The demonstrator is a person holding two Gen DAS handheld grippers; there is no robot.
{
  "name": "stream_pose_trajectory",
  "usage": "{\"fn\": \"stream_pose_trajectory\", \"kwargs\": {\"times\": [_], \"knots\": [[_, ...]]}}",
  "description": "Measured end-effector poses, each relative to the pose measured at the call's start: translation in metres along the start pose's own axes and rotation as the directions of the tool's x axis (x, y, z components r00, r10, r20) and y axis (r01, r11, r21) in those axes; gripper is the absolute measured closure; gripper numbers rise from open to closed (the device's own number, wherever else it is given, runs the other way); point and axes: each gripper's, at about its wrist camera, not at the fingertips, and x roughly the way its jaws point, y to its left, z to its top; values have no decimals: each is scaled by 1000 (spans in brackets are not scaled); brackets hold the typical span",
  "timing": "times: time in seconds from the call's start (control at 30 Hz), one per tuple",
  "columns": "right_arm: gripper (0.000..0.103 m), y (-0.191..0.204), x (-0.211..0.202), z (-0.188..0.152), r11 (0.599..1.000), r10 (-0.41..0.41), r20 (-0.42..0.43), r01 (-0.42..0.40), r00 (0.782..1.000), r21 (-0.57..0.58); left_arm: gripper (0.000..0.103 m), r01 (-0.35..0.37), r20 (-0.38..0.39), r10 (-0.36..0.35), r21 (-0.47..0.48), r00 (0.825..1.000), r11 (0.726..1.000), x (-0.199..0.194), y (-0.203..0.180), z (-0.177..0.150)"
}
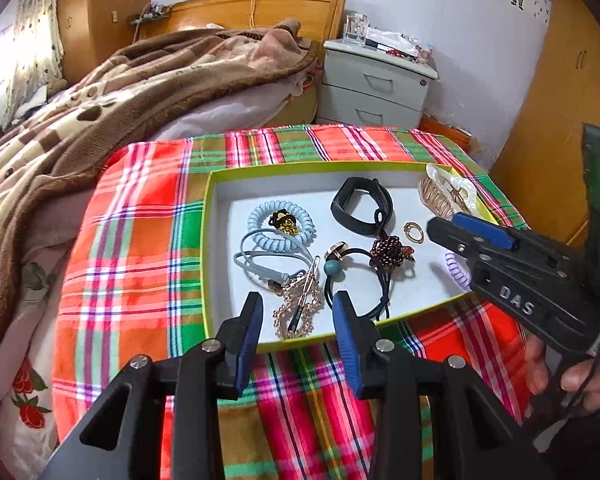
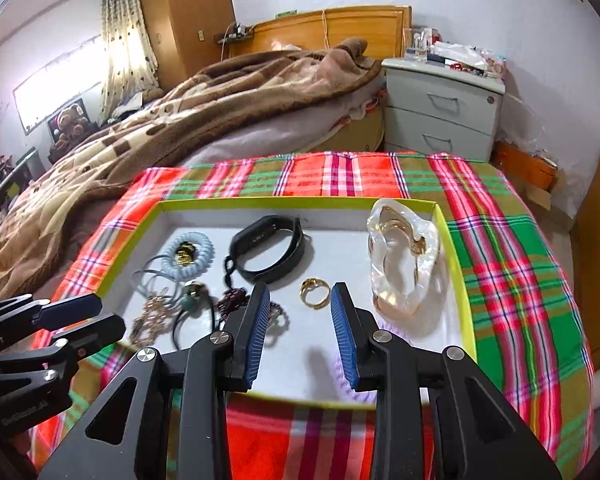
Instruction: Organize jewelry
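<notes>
Two grippers hang over one yellow-rimmed tray [image 2: 456,264] on the plaid cloth [image 2: 512,264], both pitched down toward it, both with jaws spread and nothing between the pads.

For the right gripper [image 2: 300,300], the nearest piece is the gold ring [image 2: 315,291]. It lies flat on the tray floor just ahead of the fingertips, almost centred in the gap and a shade toward the left finger. A ring has no long axis to match, so the approach turns only on going straight forward and down. The clear claw clip [image 2: 406,264] lies ahead and to the right of it, with its long axis running away from the gripper. A lilac coil tie [image 2: 346,372] seems to sit under the right finger, though it is blurred there.

In front of the left gripper [image 1: 296,308], the rose-gold chain [image 1: 296,312] and the black hair tie [image 1: 364,276] lie tangled just past its fingertips. The right gripper [image 1: 452,228] is the nearer one to the ring [image 1: 414,233], so that pick looks like its job.
</notes>
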Motion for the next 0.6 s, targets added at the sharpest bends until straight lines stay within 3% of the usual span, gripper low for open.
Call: {"fn": "stream_pose_trajectory", "kwargs": {"times": [0.5, 0.6], "knots": [[68, 16, -60, -36, 999, -43, 60, 41, 997, 33, 63, -111, 73, 113, -38, 991, 993, -44, -16, -34], [67, 18, -67, -45, 997, -56, 58, 53, 997, 49, 63, -170, 86, 173, -43, 981, 985, -50, -20, -44]]}}
